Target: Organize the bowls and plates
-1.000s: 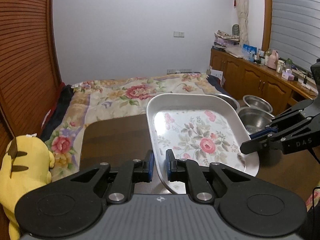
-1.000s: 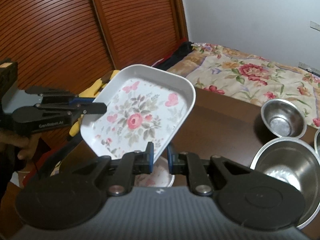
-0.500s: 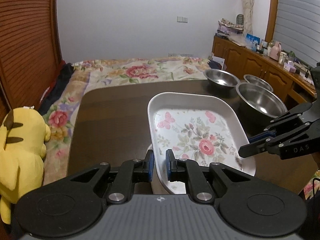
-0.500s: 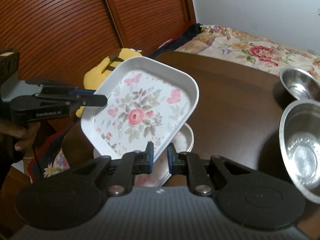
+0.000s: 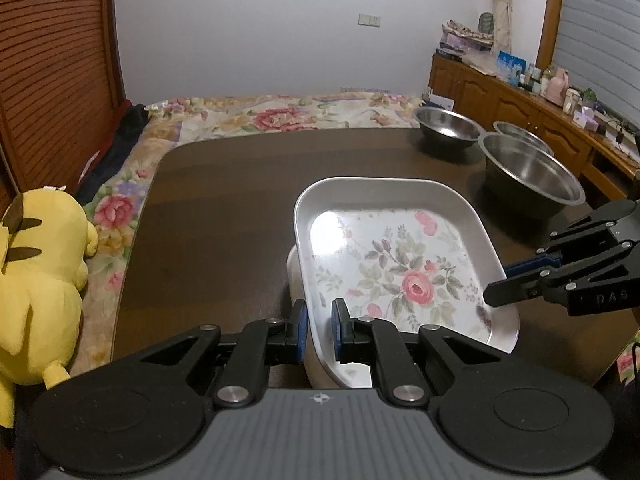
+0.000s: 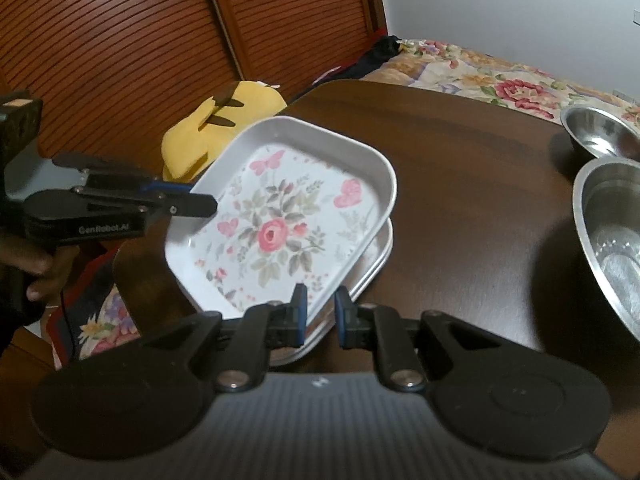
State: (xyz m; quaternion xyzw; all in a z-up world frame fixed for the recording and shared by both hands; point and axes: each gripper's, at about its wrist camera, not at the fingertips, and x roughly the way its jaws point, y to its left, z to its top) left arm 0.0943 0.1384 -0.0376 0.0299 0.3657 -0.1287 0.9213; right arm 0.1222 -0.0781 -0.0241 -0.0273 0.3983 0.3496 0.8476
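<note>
Left wrist view shows the white rectangular metal tray with a pink rose print [image 5: 400,264] much lower than it was a second ago: back then it was held high with the bed behind it, and now it sits just above a second white tray of the same shape [image 5: 294,276] that lies on the dark brown wooden table [image 5: 224,200]. The left gripper [image 5: 320,330] is clamped on the tray's near rim, its blue pads pinching the edge, while the right gripper [image 6: 320,314] grips the opposite rim in the same way. From the right wrist view the carried tray is slightly tilted and overlaps the lower tray [image 6: 368,272], whose edge peeks out beneath; whether the two already touch cannot be told.

The descent means the stacking step is nearly done. What seems left is to level the upper tray, settle it into the lower one so the rims nest, and let go with both claws.

Three round stainless steel bowls wait on the far right of the table: a small one [image 5: 448,130], a large one [image 5: 532,176] and a third [image 5: 520,132] partly hidden behind it. They are well apart from the trays and not yet nested, so that part of the task appears still to be done. A yellow plush toy [image 5: 36,280] lies off the table's left side
</note>
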